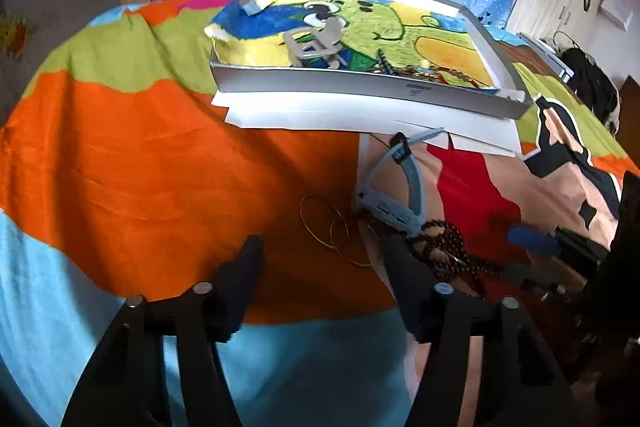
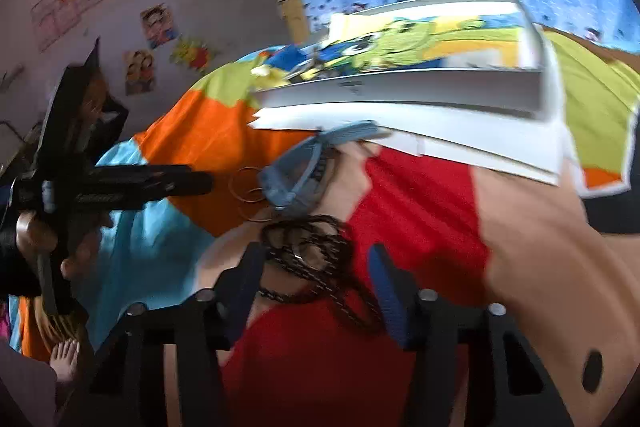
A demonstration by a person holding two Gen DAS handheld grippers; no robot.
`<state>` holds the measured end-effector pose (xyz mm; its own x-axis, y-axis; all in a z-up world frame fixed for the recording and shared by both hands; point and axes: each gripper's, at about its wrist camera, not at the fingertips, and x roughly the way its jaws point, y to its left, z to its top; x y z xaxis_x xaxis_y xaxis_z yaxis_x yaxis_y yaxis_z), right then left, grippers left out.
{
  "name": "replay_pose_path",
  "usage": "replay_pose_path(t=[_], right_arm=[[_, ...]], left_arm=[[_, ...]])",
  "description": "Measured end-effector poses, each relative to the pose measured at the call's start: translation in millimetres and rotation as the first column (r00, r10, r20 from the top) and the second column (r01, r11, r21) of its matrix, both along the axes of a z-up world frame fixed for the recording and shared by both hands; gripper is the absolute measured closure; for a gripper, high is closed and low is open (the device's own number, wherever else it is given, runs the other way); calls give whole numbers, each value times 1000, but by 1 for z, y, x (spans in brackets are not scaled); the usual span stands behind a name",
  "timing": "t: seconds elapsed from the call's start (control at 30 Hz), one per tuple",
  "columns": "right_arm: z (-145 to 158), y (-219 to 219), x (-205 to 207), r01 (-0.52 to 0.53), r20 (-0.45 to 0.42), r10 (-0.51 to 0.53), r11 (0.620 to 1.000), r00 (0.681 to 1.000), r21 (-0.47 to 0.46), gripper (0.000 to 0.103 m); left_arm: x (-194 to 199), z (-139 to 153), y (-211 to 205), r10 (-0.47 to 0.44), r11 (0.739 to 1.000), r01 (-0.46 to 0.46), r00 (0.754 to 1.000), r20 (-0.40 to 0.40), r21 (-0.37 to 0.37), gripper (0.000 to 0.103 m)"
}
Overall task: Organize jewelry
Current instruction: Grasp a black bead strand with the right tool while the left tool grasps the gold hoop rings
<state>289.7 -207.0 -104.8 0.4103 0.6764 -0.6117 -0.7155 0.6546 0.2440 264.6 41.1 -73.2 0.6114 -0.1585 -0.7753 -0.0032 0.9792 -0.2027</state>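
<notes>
On the bright patchwork bedsheet lie thin gold bangles (image 1: 332,227) (image 2: 246,187), a blue strap watch (image 1: 394,199) (image 2: 294,175) and a dark bead necklace (image 1: 448,251) (image 2: 312,255). My left gripper (image 1: 324,267) is open, with the bangles just ahead between its fingertips and its right finger against the watch and beads. My right gripper (image 2: 316,287) is open around the bead pile, and its blue pad (image 2: 386,299) stands clear of the beads. A white tray (image 1: 360,87) (image 2: 400,87) with a cartoon lining sits behind them. It holds a silver bracelet (image 1: 316,43) and other jewellery (image 1: 420,71).
White paper sheets (image 1: 360,119) (image 2: 480,147) stick out from under the tray, over the watch's strap end. The left gripper (image 2: 140,183) and the hand holding it show in the right wrist view, with a bare foot (image 2: 66,355) below. Blue curtains hang behind the bed.
</notes>
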Motion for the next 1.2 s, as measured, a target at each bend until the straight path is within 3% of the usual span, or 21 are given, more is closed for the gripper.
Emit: replay_pose_path(t=[0.1,0.3,0.43,0.6,0.7,0.93,1.2], right_arm=[[-4,18,3,-40,-5,40,998,999,-38,67],[-15,36,10,-45,-27,42,995,999,-94,72],[-26,36,19,-25,-71,17,994,997,-107,82],[-27,30,19,-19,-81,12,996,997,-83,93],[-25,28,19,-15,-78,10,998,997,-63,95],[-18,21,20,-5,-89,5,1000,996,-1,99],[-10,14,20,-4,-114,12,998,993,68,100]], left_arm=[[11,-4,7,-6,999,5,1000,-30,-36,70],[31,-12,15,-28,998,22,995,-92,-61,73],[40,-19,15,-30,999,24,990,-137,-43,73],[43,-28,13,-17,1000,15,987,-162,-9,93],[41,-30,17,4,1000,-7,987,-161,-16,98],[25,-21,22,30,997,-39,990,-139,-59,102],[-1,-3,9,40,997,-46,994,-97,-56,103]])
